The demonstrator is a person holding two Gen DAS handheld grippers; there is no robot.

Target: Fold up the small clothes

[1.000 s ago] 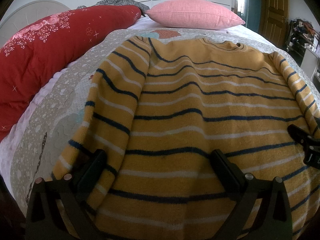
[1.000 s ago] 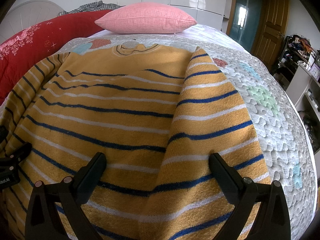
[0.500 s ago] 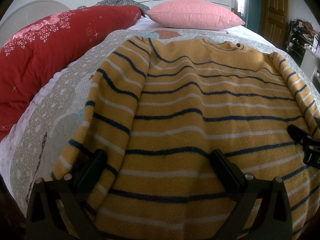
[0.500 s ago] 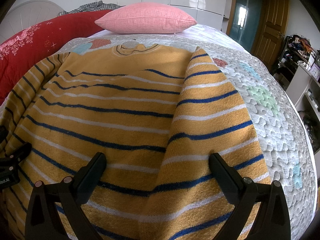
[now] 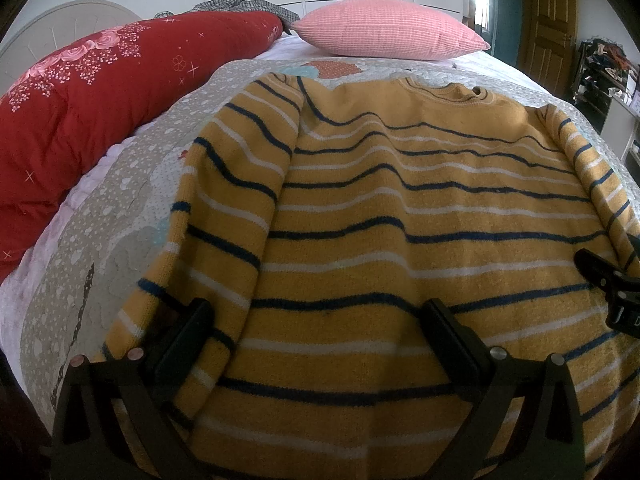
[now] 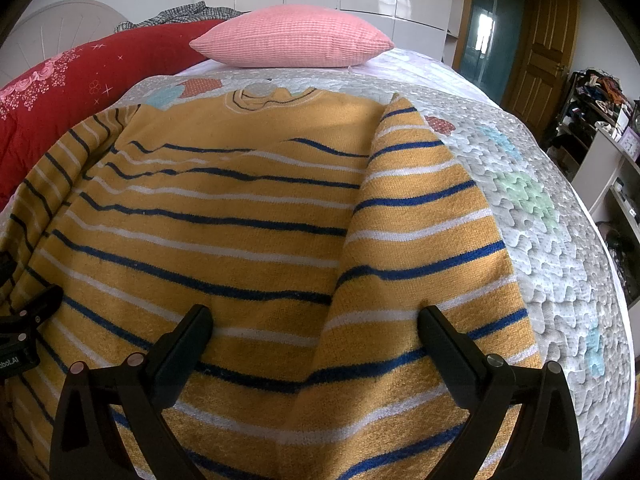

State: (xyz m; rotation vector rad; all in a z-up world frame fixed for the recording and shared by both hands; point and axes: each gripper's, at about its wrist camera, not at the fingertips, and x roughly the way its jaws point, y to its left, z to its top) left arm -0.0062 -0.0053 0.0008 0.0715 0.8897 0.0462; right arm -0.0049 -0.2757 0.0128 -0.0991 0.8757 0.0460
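The yellow striped sweater [image 5: 420, 216] lies flat on the bed's quilt [image 6: 536, 216], both sleeves folded inward. Left tongs [image 5: 316, 344] and right tongs [image 6: 316, 340] hover released over its hem. A pink pillow [image 6: 296, 36] sits beyond.

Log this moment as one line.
sweater: flat on bed, sleeves folded in | left tool: open | right tool: open | pillow: beyond collar

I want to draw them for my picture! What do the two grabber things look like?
Both are black. The left gripper and right gripper each have two flat, slanted fingers on a forked frame with small round silver bolts. White lettering shows on the side of each. No cables, hands or sleeves show.
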